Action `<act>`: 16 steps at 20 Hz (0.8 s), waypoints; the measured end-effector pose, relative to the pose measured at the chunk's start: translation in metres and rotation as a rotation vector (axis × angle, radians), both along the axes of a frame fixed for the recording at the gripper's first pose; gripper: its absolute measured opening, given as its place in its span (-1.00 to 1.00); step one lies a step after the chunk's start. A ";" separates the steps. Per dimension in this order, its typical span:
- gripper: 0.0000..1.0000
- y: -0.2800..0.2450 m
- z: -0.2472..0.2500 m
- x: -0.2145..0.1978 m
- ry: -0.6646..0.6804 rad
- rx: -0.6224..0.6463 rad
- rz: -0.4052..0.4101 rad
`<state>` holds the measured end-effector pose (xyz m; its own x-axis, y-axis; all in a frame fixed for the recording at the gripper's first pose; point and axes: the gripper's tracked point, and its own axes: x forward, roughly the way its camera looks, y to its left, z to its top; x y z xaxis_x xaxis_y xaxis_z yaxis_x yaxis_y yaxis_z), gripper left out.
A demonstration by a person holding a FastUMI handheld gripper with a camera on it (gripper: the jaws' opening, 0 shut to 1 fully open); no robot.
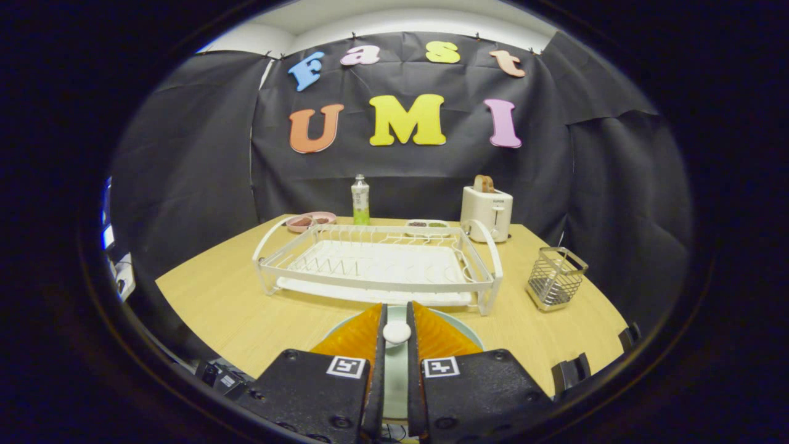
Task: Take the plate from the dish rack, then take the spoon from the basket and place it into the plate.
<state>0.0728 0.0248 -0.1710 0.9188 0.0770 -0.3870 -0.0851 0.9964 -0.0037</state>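
Observation:
My gripper [396,310] hangs low over the wooden table, just in front of the white dish rack [376,266]. Its fingers are closed on a white spoon [396,332], whose rounded end shows in the narrow gap between them. Under the fingers lies a pale green plate [470,333] flat on the table; its rim shows on either side of them, and most of it is hidden by the gripper. The rack stands empty beyond the fingertips. The wire basket [556,277] is to the right of the rack, with nothing visible sticking out of it.
Behind the rack stand a green bottle [360,200], a white toaster [487,213] with bread in it, a pink dish [311,221] and a small dish of food [428,224]. The table's edges run close on the left and the right.

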 end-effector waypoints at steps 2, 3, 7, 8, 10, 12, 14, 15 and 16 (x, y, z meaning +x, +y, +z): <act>-0.53 -0.012 0.006 -0.001 -0.002 0.010 -0.018; -0.27 -0.018 0.010 -0.002 -0.012 0.016 -0.027; 0.79 -0.041 0.031 -0.012 -0.063 0.056 -0.065; 1.00 -0.046 0.037 -0.017 -0.074 0.065 -0.075; 1.00 -0.054 0.052 -0.030 -0.107 0.071 -0.097; 1.00 -0.055 0.065 -0.042 -0.125 0.051 -0.105; 1.00 -0.056 0.080 -0.055 -0.144 0.025 -0.115; 1.00 -0.051 0.089 -0.060 -0.157 0.024 -0.107; 1.00 -0.048 0.098 -0.066 -0.167 0.030 -0.100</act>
